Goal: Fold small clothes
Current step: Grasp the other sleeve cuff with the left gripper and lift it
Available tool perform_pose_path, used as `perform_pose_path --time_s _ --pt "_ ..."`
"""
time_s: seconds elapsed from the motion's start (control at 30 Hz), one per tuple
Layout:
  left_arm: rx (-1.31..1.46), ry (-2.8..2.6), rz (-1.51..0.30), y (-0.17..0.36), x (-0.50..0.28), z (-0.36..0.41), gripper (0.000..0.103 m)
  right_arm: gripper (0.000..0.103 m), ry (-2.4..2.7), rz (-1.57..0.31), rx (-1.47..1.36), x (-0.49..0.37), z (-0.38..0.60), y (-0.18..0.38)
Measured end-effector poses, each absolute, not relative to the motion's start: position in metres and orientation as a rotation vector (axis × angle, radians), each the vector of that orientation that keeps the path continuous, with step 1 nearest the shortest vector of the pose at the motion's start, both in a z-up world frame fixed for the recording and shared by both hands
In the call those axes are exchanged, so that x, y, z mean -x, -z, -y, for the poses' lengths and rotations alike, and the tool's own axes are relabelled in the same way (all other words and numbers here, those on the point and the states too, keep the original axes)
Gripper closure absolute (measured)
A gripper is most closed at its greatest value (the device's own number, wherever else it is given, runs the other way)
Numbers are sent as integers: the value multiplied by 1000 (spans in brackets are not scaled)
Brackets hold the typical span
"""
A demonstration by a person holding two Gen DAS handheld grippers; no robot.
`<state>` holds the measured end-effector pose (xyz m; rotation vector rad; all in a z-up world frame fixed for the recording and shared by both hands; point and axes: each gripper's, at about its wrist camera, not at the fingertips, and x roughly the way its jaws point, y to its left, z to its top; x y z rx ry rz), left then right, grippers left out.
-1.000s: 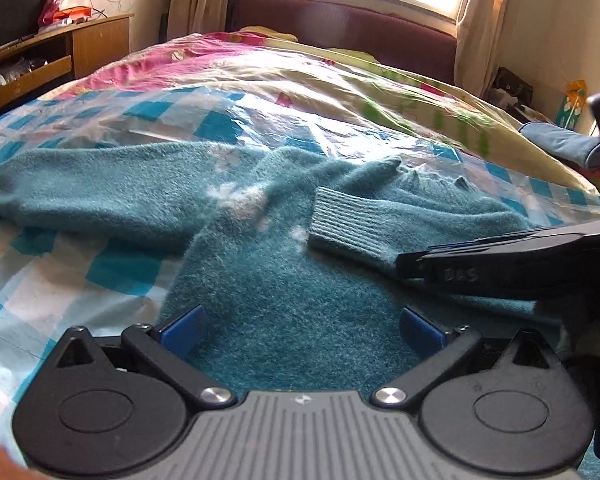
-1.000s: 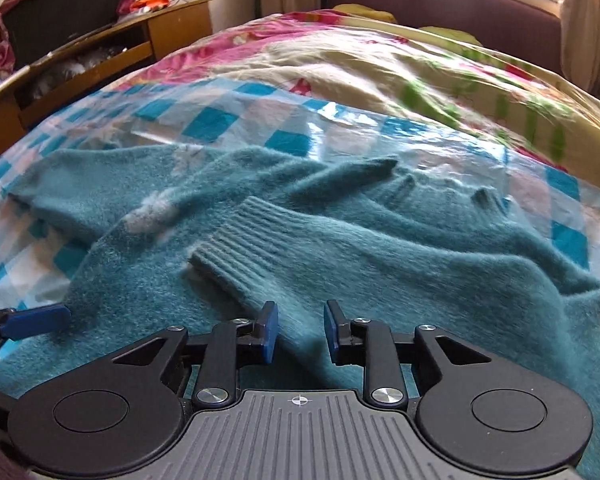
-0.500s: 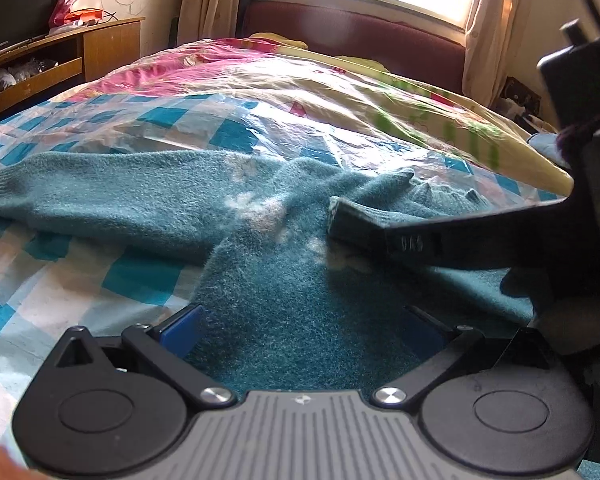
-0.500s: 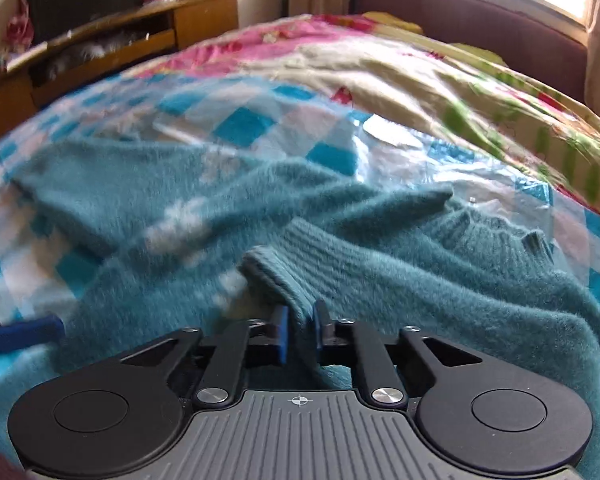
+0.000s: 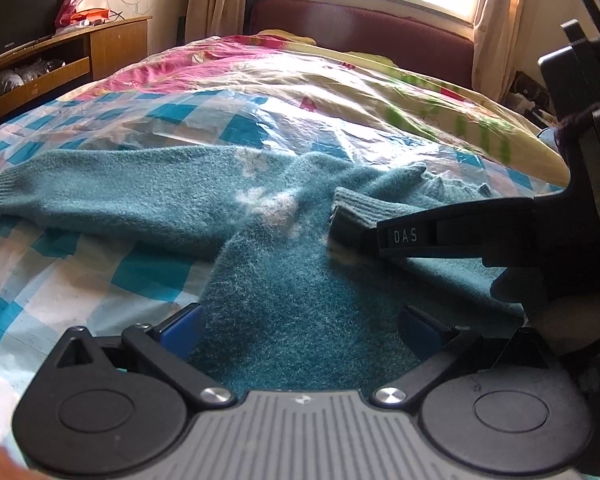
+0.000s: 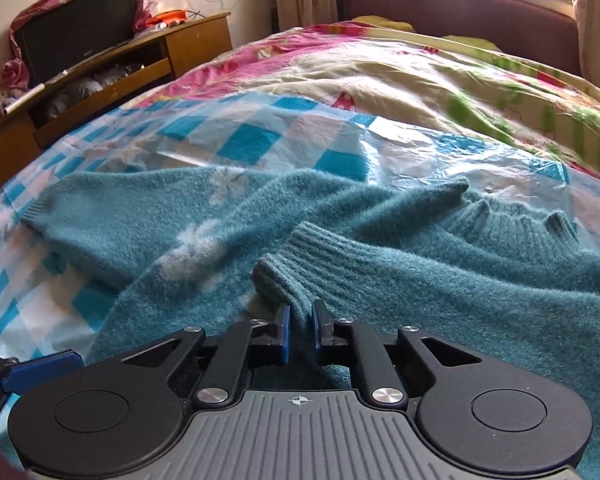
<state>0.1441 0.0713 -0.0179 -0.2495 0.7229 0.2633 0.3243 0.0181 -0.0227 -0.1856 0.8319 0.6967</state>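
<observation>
Fuzzy teal knitted sweater [image 6: 380, 280] spread on bed's blue-checked plastic-covered quilt [image 6: 244, 140]. Right tool [image 6: 299, 322] pinching ribbed cuff [image 6: 300, 264] of folded-in sleeve, jaws just eased apart slightly. Left tool [image 5: 300, 326] wide open over sweater's lower body.

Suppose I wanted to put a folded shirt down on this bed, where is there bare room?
Bare room: the checked sheet below the outstretched sleeve, and the plastic-covered quilt beyond the sweater, towards the headboard. Crowded: the middle, where the right gripper pinches the folded-in cuff and the left gripper stands open.
</observation>
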Motion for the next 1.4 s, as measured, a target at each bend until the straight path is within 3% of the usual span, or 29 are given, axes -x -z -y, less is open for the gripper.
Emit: perform_pose_path --time_s 0.33,0.5,0.73,1.0,1.1,1.17,1.4 --pt "286 -320 -674 0 -126 -101 0 83 -732 -867 195 -314 -27 5" --pt "312 -380 -667 0 -118 -127 0 76 -738 -898 256 -308 -43 10" --pt "315 -508 -592 -15 -97 -175 0 77 -719 -866 250 -298 -48 9" --pt "655 -655 -550 11 -70 -308 0 77 -706 -854 234 -296 -50 12" --pt "872 -651 -539 32 -71 -352 5 77 -706 -862 216 -296 -52 15" --pt "920 -681 -539 43 -74 -367 12 77 -705 -870 201 -298 -53 18" --pt "1001 -645 -499 63 -94 -384 12 77 -714 -897 172 -300 -53 24"
